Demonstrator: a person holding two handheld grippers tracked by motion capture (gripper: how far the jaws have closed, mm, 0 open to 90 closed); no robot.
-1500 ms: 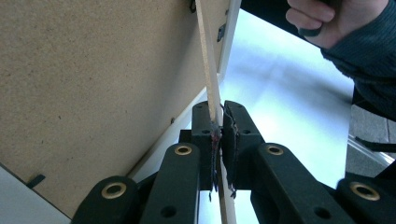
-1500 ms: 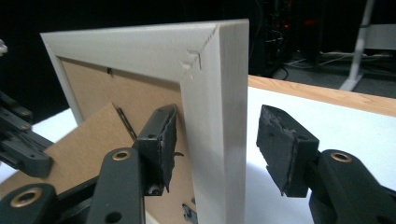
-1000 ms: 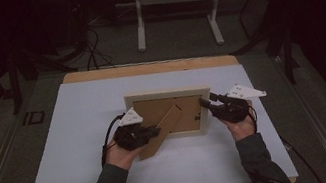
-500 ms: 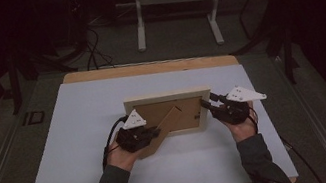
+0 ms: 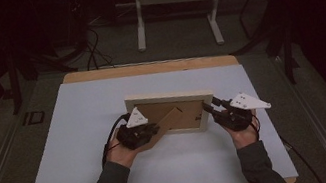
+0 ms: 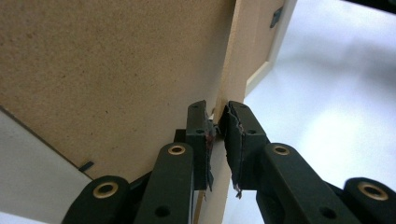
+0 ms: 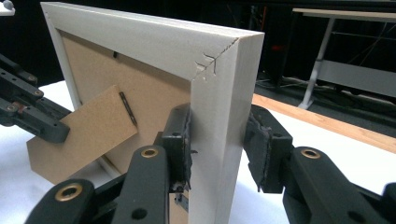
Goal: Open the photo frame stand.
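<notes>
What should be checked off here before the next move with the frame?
1. Frame upright on the table, back toward the person: ok.
2. Stand swung out from the frame's back: ok.
3. Stand's foot resting on the table: cannot tell.
4. Left gripper on the stand: its edge lies between the jaws, which have just been opening; whether the pads press on it: cannot tell.
5. Right gripper astride the frame's side: ok; whether both pads press on it: cannot tell.
6. Frame's top corner joint sound: not ok, chipped along the mitre.
</notes>
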